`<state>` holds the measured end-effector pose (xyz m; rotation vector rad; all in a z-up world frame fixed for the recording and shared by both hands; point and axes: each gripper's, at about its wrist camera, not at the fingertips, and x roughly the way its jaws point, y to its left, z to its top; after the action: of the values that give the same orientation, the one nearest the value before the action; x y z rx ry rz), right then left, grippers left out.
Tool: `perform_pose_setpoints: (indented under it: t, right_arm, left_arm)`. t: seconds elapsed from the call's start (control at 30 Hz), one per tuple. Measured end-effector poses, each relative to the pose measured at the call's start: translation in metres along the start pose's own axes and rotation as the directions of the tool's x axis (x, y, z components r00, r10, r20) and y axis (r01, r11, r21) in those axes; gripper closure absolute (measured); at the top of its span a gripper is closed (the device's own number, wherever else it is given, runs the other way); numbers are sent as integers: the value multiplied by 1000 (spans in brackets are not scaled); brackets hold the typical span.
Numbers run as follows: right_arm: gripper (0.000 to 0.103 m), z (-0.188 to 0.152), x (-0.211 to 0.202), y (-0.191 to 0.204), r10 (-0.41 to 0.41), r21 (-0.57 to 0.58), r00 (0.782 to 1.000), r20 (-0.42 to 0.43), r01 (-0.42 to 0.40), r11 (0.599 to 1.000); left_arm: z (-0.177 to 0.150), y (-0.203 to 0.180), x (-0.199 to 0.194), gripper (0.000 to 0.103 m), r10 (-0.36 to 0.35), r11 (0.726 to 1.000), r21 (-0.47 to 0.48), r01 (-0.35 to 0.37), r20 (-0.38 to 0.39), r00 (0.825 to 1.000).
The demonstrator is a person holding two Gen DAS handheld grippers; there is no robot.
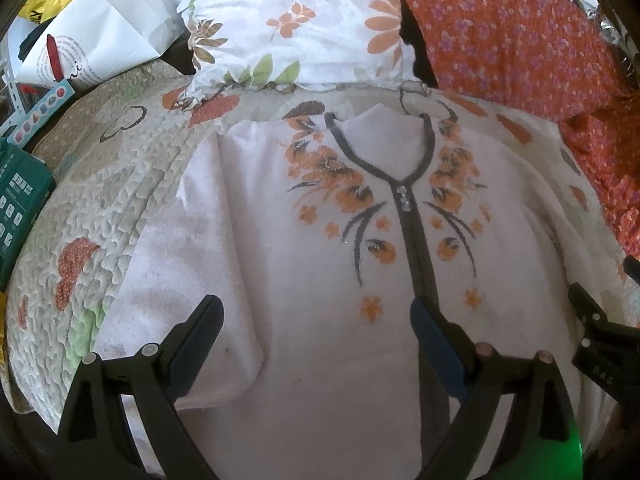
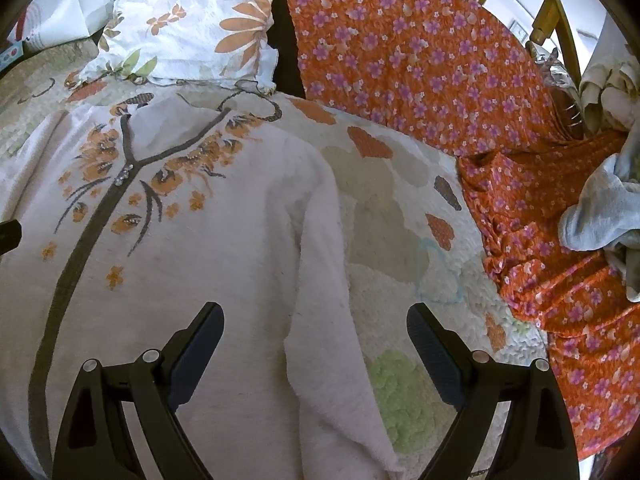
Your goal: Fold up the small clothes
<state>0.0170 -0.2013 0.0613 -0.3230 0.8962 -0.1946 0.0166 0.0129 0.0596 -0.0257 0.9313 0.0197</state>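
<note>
A small white knit cardigan (image 1: 320,264) with orange flowers and a grey placket lies flat, front up, on a quilted bedspread (image 1: 100,200). It also shows in the right wrist view (image 2: 208,248), with its right sleeve (image 2: 324,280) lying along the body. My left gripper (image 1: 316,312) is open and empty, hovering over the lower front of the cardigan. My right gripper (image 2: 316,320) is open and empty, above the sleeve and the cardigan's right edge. The right gripper's finger (image 1: 596,320) shows at the right edge of the left wrist view.
A floral white pillow (image 1: 296,24) and an orange flowered cloth (image 2: 440,64) lie at the head of the bed. Paper bags (image 1: 104,20) and a green box (image 1: 20,208) sit at the left. A pale blue cloth (image 2: 600,208) and a wooden bed frame (image 2: 552,20) are at the right.
</note>
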Motion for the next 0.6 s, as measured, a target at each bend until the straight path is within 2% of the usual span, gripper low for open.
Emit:
perform_pose_setpoints:
  t: [0.43,0.6]
  right_arm:
    - [8,-2,7,0,-8,-4,1000,-18,8,1000]
    - [8,-2,8,-1,-40,-6,999,-21,40,999]
  left_arm:
    - [-2,5,2,9,-1,1000,-13,1,-15,1000]
    - [-2,5,3,9,-1,1000,-13,1,-18,1000]
